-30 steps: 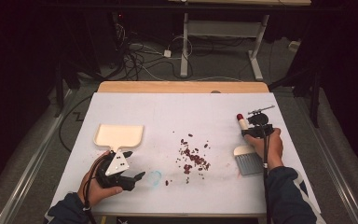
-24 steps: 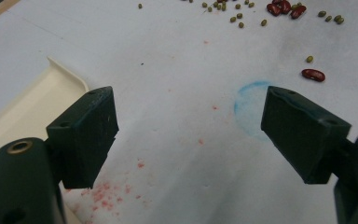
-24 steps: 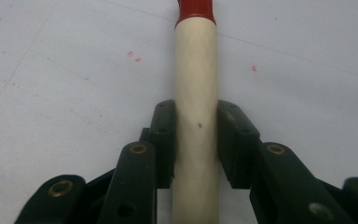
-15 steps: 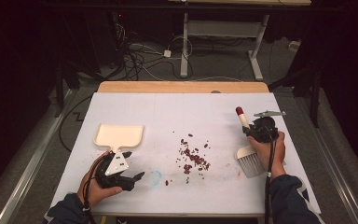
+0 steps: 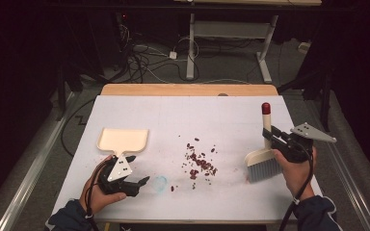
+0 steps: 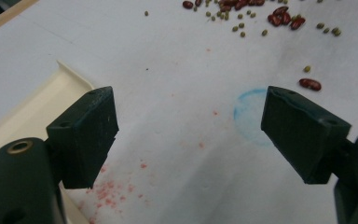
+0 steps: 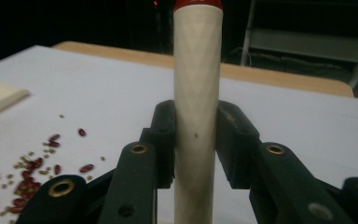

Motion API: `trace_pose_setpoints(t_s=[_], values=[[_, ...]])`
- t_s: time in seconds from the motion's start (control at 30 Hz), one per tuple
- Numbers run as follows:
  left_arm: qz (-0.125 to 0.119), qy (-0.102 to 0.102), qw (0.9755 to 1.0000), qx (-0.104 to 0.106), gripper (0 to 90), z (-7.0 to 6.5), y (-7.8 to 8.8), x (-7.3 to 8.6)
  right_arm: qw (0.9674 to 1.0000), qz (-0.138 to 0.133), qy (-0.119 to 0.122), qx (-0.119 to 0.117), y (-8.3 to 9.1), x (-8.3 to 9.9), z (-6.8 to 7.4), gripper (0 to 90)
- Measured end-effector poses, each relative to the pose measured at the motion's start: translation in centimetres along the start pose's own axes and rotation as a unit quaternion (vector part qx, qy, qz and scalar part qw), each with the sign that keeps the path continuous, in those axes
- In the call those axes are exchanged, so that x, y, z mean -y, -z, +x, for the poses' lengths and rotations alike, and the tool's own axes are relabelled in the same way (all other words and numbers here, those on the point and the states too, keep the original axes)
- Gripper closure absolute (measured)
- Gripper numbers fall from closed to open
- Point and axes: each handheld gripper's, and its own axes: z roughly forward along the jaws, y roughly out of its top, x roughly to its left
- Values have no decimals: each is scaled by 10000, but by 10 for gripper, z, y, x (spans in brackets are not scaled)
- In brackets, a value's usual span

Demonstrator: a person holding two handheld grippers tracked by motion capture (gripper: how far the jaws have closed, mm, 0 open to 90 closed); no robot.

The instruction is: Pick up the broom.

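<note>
right tool [image 5: 274,139] pinches the brush [image 5: 265,159] handle near the surface's right edge, bristles down to sweep the beans [image 5: 200,161] mid-surface; left tool [image 5: 137,171] spread beside the dustpan [image 5: 124,140], ready to grab it

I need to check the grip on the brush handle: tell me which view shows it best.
The right gripper view: the brush handle stands upright, clamped between the right gripper pads. The high view shows the whole brush small, its grip half hidden by the hand. The left gripper view looks toward the beans.
</note>
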Motion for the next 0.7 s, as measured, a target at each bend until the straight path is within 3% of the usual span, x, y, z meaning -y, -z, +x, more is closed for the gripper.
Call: trace_pose_setpoints(t_s=[0.17,0.23,0.37,0.43,0.5,0.57,0.6,0.63,0.67,0.7], values=[[-151,197,9996,153,182,-3,3,-9,9992,-390,88,-62,18,-5,12,706],[-168,176,9995,213,182,-7,2,-13,9974,-696,128,-101,24,-8,18,706],[-180,123,9993,294,182,-14,1,-20,9963,-800,283,-102,28,-17,30,705],[-311,170,9983,464,183,-20,0,-34,9962,-809,281,-147,27,-21,36,705],[-365,169,9979,499,185,-23,-1,-39,9956,-836,378,-181,26,-26,44,705],[-570,186,9957,707,200,-33,-4,-57,9944,-929,464,-167,26,-32,55,705],[-570,186,9957,707,199,-33,-4,-57,9944,-915,487,-204,25,-35,61,705],[-749,145,9928,927,198,-39,-9,-70,9939,-947,522,-232,23,-38,68,705],[-836,130,9913,1011,198,-43,-12,-77,9935,-978,517,-264,23,-40,72,705],[-836,130,9913,1011,198,-43,-12,-77,9931,-991,552,-314,21,-42,78,705]])
